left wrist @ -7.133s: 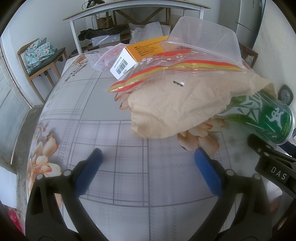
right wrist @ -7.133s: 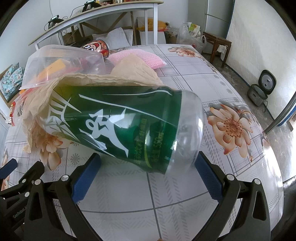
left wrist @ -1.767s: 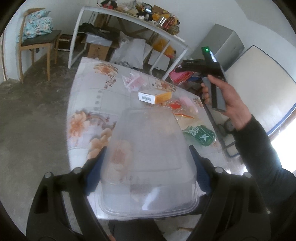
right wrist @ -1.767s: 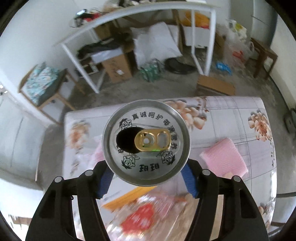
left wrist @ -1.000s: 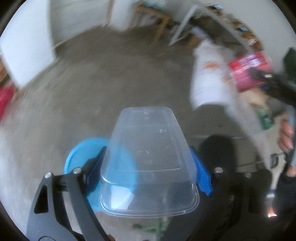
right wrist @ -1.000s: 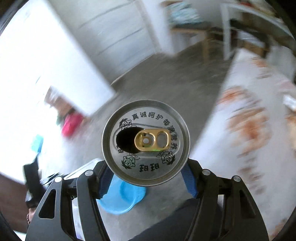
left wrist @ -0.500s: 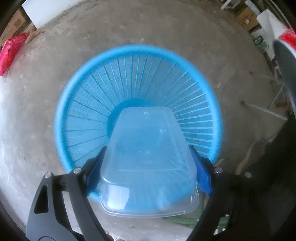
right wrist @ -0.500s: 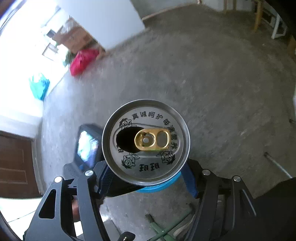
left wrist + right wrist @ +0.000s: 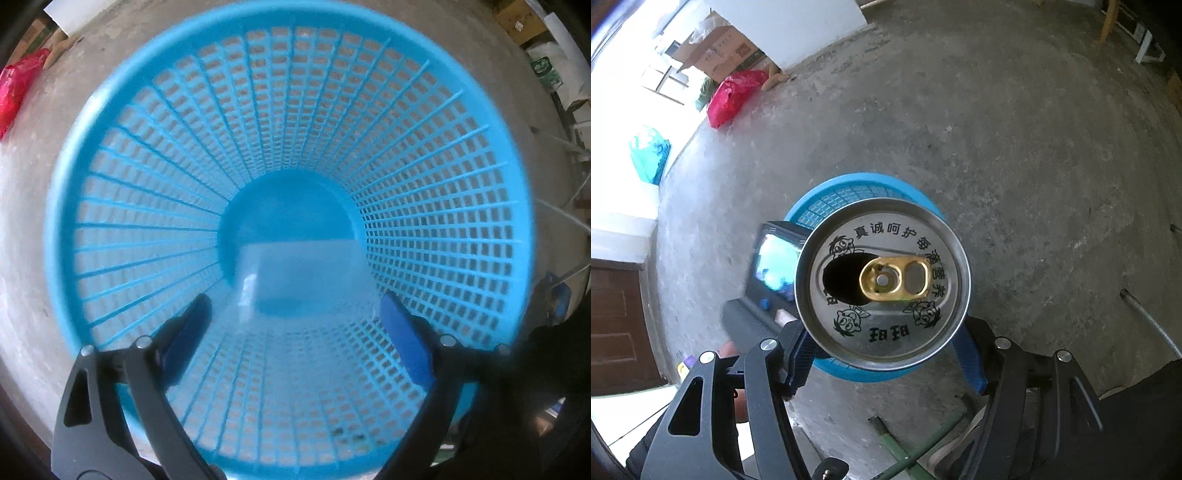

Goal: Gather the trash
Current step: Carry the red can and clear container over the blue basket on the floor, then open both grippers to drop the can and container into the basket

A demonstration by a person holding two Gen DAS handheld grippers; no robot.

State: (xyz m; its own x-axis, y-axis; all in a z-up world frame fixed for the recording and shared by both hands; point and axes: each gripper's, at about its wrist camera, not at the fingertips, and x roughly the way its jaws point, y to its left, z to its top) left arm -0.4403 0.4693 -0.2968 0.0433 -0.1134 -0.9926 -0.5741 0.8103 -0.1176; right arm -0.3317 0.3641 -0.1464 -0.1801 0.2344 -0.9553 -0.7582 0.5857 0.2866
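Observation:
A blue mesh basket on the concrete floor fills the left wrist view. My left gripper points straight down into it and its jaws are opening. The clear plastic container, blurred, is away from both pads, deep in the basket near its bottom. My right gripper is shut on an opened silver drink can with a gold pull tab, held top toward the camera. The can hangs above the basket and hides most of it. The left gripper's black body shows beside the can.
A red bag, cardboard boxes and a teal bag lie at the far left by a white wall. A brown door is at left. A metal pipe and a green pole lie on the floor.
The left gripper came down closer over the basket and opened; the clear container left its jaws and dropped inside. The right gripper, still holding the can, swung over the basket.

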